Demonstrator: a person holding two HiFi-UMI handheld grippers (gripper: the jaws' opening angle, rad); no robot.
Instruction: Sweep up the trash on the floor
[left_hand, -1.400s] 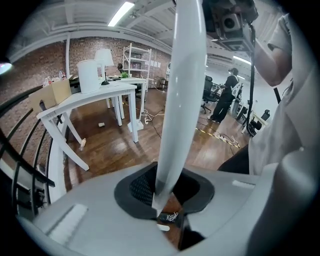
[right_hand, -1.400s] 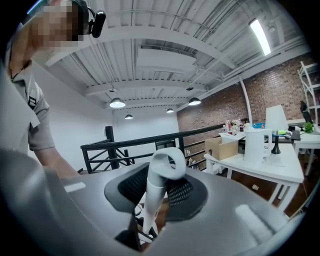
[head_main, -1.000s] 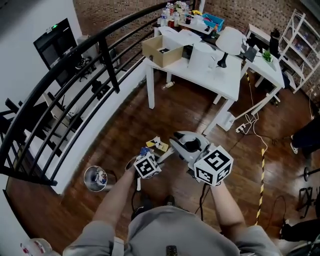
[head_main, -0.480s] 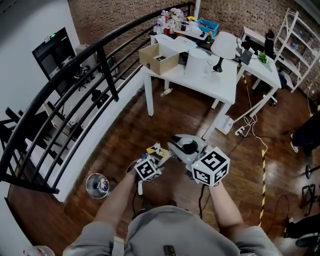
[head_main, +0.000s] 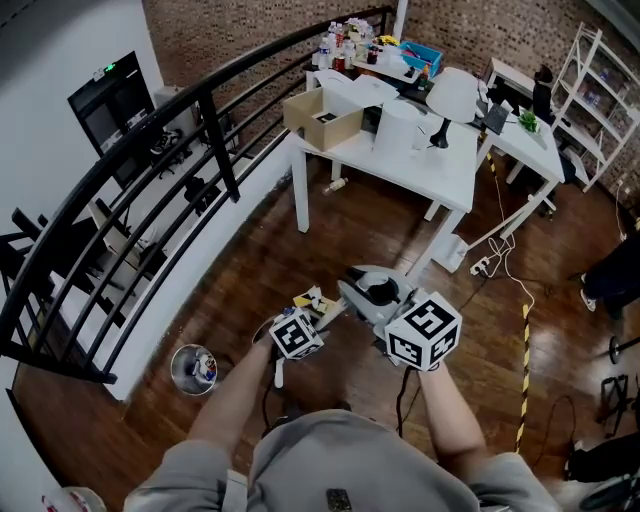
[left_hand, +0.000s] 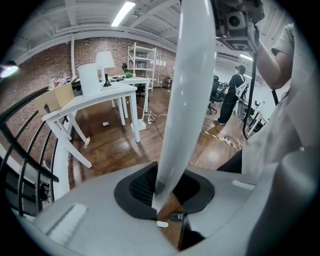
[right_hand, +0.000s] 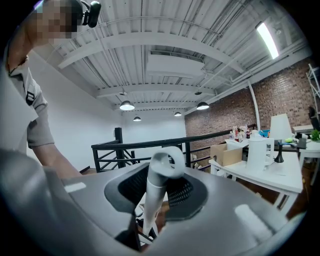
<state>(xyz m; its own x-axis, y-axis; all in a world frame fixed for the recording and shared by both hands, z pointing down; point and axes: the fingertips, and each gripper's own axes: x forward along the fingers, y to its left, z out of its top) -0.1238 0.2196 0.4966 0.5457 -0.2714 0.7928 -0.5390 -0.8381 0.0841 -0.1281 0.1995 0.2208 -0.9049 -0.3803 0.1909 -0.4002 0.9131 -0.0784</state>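
You're clamping left gripper on a thick white pole, right gripper on a white loop-ended handle, near the yellow-blue scrap pile, risking a hard stroke scattering it.

No text, label or number is readable anywhere.

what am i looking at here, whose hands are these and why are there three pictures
No robot here: a person holds a gripper in each hand. The head view comes from a camera on the person's head, looking down at the wooden floor, where scraps of trash lie, with a white table beyond. The other two views come from cameras riding on the grippers. The left gripper is shut on a long white pole; the right gripper on a white handle with a looped end. Probably sweeping tools.
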